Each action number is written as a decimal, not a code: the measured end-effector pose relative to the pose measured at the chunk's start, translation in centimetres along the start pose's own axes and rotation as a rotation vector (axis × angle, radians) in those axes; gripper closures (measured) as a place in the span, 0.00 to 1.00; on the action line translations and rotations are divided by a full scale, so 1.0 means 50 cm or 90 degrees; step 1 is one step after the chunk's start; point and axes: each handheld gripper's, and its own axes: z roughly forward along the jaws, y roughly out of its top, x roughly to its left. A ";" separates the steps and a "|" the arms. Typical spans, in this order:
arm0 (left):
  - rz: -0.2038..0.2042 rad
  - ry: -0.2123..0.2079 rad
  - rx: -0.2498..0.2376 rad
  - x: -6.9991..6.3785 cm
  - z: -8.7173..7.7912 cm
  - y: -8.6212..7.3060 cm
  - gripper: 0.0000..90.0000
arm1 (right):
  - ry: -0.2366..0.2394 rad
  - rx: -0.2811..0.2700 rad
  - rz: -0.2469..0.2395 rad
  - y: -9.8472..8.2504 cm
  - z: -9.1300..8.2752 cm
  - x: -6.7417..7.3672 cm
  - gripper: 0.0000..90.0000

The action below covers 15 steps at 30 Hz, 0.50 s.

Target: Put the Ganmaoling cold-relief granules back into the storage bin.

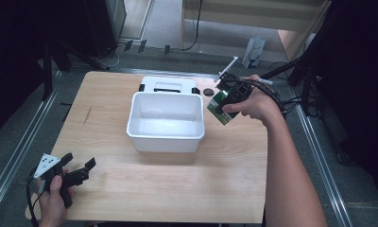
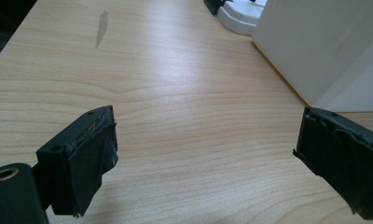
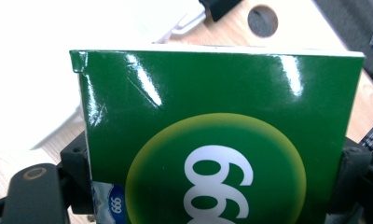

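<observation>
Your right gripper (image 1: 223, 106) pinches a glossy green cardboard box (image 3: 217, 135), held in the air just right of the white plastic bin (image 1: 166, 137) at the table's middle, your forearm reaching far across the light wooden table (image 1: 225, 175). Your left gripper (image 1: 78, 171) rests at the near left corner, jaws spread.
</observation>
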 end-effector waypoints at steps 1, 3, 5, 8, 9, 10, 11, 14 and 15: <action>0.000 0.000 0.000 0.000 0.000 0.000 0.06 | -0.001 -0.003 0.000 0.003 -0.003 0.002 0.18; 0.001 0.000 0.001 0.000 0.000 0.000 0.06 | -0.006 -0.009 -0.017 0.015 -0.017 0.010 0.18; 0.001 0.000 0.001 0.000 0.000 0.000 0.06 | -0.007 -0.011 -0.023 0.019 -0.022 0.012 0.18; 0.001 0.000 0.001 0.000 0.000 0.000 0.06 | -0.005 -0.022 -0.036 0.032 -0.034 0.023 0.18; 0.002 0.000 0.001 0.000 0.000 0.000 0.06 | -0.003 -0.025 -0.044 0.040 -0.038 0.028 0.18; 0.002 0.000 0.001 0.000 0.000 0.000 0.06 | -0.003 -0.025 -0.044 0.040 -0.038 0.028 0.18; 0.001 0.001 0.001 0.000 0.000 0.000 0.06 | -0.004 -0.026 -0.049 0.044 -0.039 0.032 0.18; 0.001 0.000 0.001 0.000 0.000 0.000 0.06 | 0.004 -0.029 -0.078 0.062 -0.039 0.052 0.18; 0.001 0.001 0.001 0.000 0.000 0.000 0.06 | 0.007 -0.031 -0.089 0.066 -0.038 0.057 0.18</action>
